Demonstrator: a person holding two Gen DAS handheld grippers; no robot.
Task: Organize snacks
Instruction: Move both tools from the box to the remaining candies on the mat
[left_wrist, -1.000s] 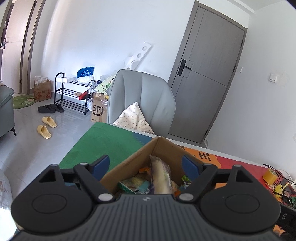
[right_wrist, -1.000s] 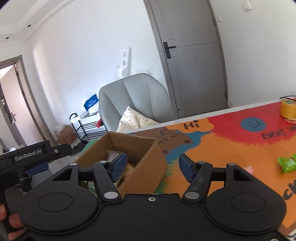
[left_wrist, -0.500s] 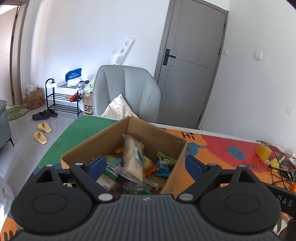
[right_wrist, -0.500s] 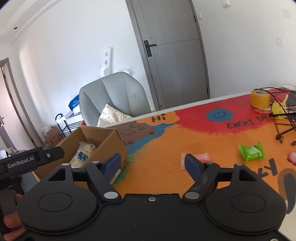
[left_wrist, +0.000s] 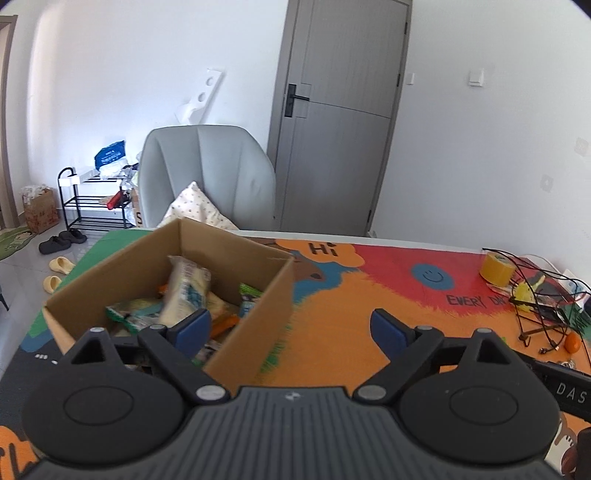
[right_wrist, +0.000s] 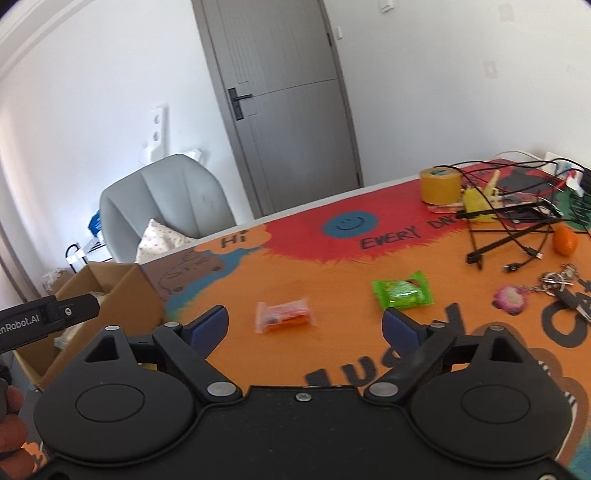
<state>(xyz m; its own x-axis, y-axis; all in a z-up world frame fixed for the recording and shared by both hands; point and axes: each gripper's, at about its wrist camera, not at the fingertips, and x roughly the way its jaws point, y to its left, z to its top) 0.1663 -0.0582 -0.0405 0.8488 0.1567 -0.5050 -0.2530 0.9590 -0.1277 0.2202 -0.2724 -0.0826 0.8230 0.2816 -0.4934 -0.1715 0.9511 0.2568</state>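
Left wrist view: left gripper (left_wrist: 291, 325) jaws spread apart, empty; cardboard box (left_wrist: 255, 328) of snack packets at 10 o'clock, its right wall between the jaws | Right wrist view: right gripper (right_wrist: 306, 325) jaws opening, empty; orange snack packet (right_wrist: 286, 316) on mat just ahead at 12 o'clock; green snack packet (right_wrist: 402, 294) at 1 o'clock; box at 9 o'clock.

The table mat (right_wrist: 332, 280) is showing "Hi" and "EVERY DA…", cut off. The left tongs' black body (right_wrist: 44, 319) is reading "nRobot.AI"; another black bar (left_wrist: 565, 387) is reading "DAS".
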